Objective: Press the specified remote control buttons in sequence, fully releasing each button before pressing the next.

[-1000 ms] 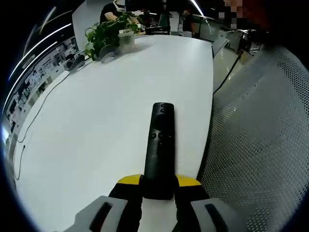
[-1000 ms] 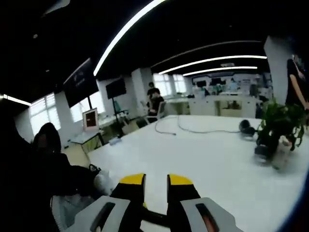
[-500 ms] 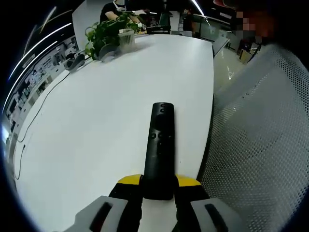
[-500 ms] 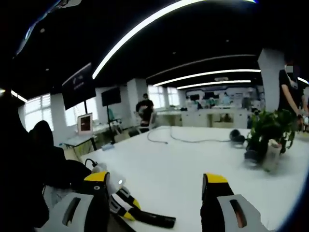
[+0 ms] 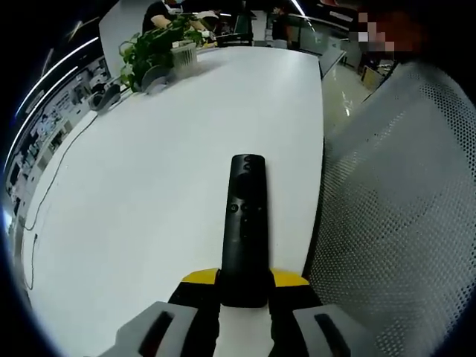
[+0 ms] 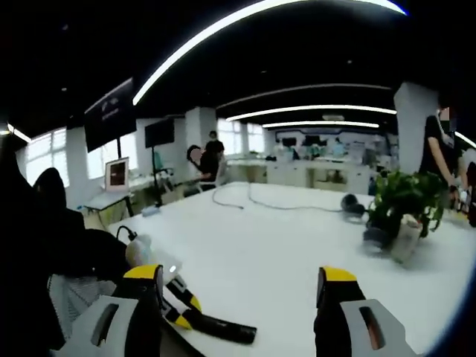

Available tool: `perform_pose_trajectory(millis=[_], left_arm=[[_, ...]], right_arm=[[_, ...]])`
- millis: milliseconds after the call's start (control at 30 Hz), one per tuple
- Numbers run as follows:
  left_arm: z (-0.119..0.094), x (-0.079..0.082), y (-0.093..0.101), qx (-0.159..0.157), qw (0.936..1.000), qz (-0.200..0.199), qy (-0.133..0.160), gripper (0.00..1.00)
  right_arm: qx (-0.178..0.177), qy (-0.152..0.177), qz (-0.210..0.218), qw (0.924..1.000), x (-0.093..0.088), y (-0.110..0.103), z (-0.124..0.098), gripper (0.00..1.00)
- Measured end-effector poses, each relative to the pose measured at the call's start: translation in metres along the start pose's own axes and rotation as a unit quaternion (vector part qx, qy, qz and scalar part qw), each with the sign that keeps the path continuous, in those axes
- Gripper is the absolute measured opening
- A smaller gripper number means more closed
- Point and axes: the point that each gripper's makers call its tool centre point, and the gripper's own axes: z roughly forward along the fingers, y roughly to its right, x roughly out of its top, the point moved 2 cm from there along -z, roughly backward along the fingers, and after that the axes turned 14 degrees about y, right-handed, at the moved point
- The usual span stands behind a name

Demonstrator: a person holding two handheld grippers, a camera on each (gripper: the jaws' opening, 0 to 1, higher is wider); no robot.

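A long black remote control points away from me over the white table, buttons facing up. My left gripper is shut on its near end, a yellow-tipped jaw on each side. In the right gripper view, my right gripper stands open wide above the table with nothing between its jaws. Low at the left of that view, the left gripper holds the remote, which lies below and left of the right jaws.
A potted plant, headphones and a long cable sit at the table's far side. A white mesh chair stands against the table's edge. People stand and sit in the office behind.
The right gripper went from shut to wide open and has stayed open. Its view has swung a little. The left gripper has kept its hold on the remote.
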Motion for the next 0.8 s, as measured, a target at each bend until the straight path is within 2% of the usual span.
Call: perform_pose_trajectory(millis=[167, 333, 667, 800], left_arm=[[0.0, 0.0, 0.0, -0.025, 0.9992, 0.026, -0.019, 0.24], [0.001, 0.003, -0.005, -0.051, 0.9969, 0.033, -0.05, 0.24], [0.004, 0.006, -0.019, -0.074, 0.9931, 0.067, -0.062, 0.24], [0.006, 0.008, -0.025, -0.081, 0.992, 0.066, -0.071, 0.24]], right_arm=[[-0.005, -0.024, -0.015, 0.9996, -0.007, 0.001, 0.0, 0.83], [-0.016, -0.036, -0.011, 0.9991, -0.012, 0.004, 0.0, 0.84], [-0.017, -0.066, -0.018, 0.9975, -0.022, 0.005, 0.0, 0.84], [-0.016, -0.069, -0.012, 0.9974, -0.023, 0.005, -0.001, 0.84]])
